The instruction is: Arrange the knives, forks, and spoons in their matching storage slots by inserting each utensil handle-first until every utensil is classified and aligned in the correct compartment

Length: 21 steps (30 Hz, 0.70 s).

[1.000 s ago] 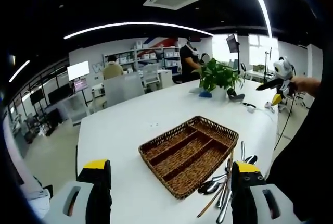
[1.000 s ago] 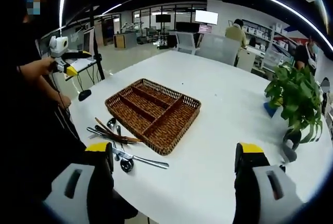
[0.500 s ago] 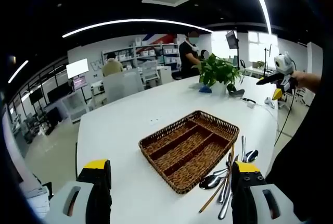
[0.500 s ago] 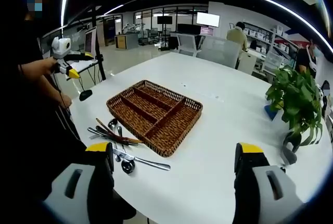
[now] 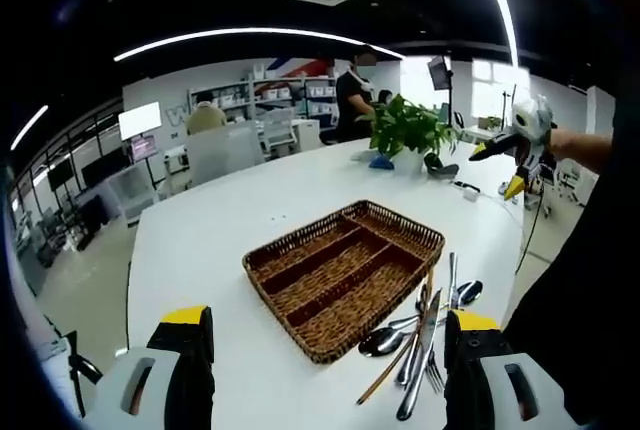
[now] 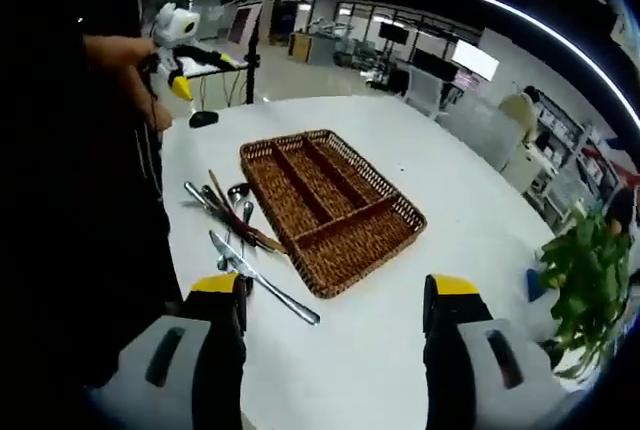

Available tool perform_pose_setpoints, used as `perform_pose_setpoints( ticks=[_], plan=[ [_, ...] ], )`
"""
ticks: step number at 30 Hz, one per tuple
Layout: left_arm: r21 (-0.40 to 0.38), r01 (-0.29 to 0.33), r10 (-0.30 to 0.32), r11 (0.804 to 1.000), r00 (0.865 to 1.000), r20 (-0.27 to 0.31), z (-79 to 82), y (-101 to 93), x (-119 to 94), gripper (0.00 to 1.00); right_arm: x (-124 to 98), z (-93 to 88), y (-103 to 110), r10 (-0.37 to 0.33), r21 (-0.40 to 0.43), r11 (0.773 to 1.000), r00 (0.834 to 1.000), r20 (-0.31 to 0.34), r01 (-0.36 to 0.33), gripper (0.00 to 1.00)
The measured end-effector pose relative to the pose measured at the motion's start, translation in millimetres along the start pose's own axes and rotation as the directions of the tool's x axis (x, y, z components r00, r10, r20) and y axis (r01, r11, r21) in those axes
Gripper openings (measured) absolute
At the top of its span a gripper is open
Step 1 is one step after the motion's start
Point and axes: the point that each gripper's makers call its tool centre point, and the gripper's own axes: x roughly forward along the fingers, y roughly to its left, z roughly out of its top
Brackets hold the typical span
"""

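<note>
Both the left gripper (image 5: 320, 370) and the right gripper (image 6: 333, 350) hover with jaws apart and empty above the white table (image 6: 420, 210), where the wicker tray (image 6: 325, 205) sits near the edge with the utensils (image 6: 235, 235) piled just beside it.

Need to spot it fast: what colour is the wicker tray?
Brown wicker tray, clearest in the right gripper view.

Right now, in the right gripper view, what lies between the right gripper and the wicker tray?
Only bare white table lies between the right gripper and the wicker tray in the right gripper view.
</note>
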Motion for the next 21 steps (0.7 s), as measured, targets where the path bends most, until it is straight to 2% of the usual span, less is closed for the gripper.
perform_pose_setpoints(
  ticks=[1, 3, 6, 8, 11, 12, 14, 17, 20, 21],
  plan=[
    [-0.018, -0.002, 0.002, 1.0, 1.0, 0.006, -1.5, 3.3, -1.4, 1.0, 4.5, -2.1, 1.7, 0.012, -0.011, 1.0, 1.0, -0.009, -0.012, 0.73],
    [-0.071, -0.006, 0.01, 0.997, 0.998, 0.062, 10.9, 4.1, -5.4, 1.0, 12.2, -3.4, 8.0, 0.066, -0.019, 0.998, 0.998, -0.023, -0.067, 0.72],
    [-0.034, -0.025, 0.026, 0.999, 0.999, 0.046, 7.7, 8.8, -10.9, 1.0, 20.2, 5.6, 10.2, 0.112, -0.066, 0.991, 0.994, -0.02, -0.113, 0.67],
    [-0.038, -0.026, 0.027, 0.999, 0.999, 0.044, 5.0, 8.8, -13.7, 1.0, 26.1, 6.4, 11.6, 0.132, -0.096, 0.986, 0.991, -0.031, -0.135, 0.67],
    [-0.049, -0.024, 0.027, 0.998, 0.998, 0.055, 0.0, 8.8, -17.3, 1.0, 39.5, 0.1, 14.8, 0.157, -0.156, 0.974, 0.986, -0.064, -0.165, 0.68],
    [-0.041, -0.027, 0.028, 0.999, 0.999, 0.046, -2.2, 8.4, -17.7, 1.0, 43.3, -6.4, 16.0, 0.166, -0.17, 0.969, 0.982, -0.094, -0.18, 0.67],
    [-0.015, -0.036, 0.036, 0.999, 0.999, 0.017, -6.7, 8.7, -19.2, 1.0, 53.7, -15.6, 22.8, 0.199, -0.227, 0.948, 0.972, -0.124, -0.224, 0.63],
    [-0.022, -0.029, 0.03, 0.999, 0.999, 0.026, -2.3, 9.6, -22.7, 1.0, 64.9, -22.4, 38.8, 0.279, -0.249, 0.92, 0.952, -0.122, -0.302, 0.56],
    [-0.019, -0.037, 0.037, 0.999, 0.999, 0.024, 0.7, 13.8, -24.6, 1.0, 78.0, -37.4, 43.6, 0.292, -0.317, 0.889, 0.943, -0.163, -0.33, 0.48],
    [-0.019, -0.039, 0.039, 0.999, 0.999, 0.023, 1.3, 15.3, -25.4, 1.0, 81.1, -42.2, 44.8, 0.297, -0.316, 0.885, 0.937, -0.181, -0.342, 0.48]
  ],
)
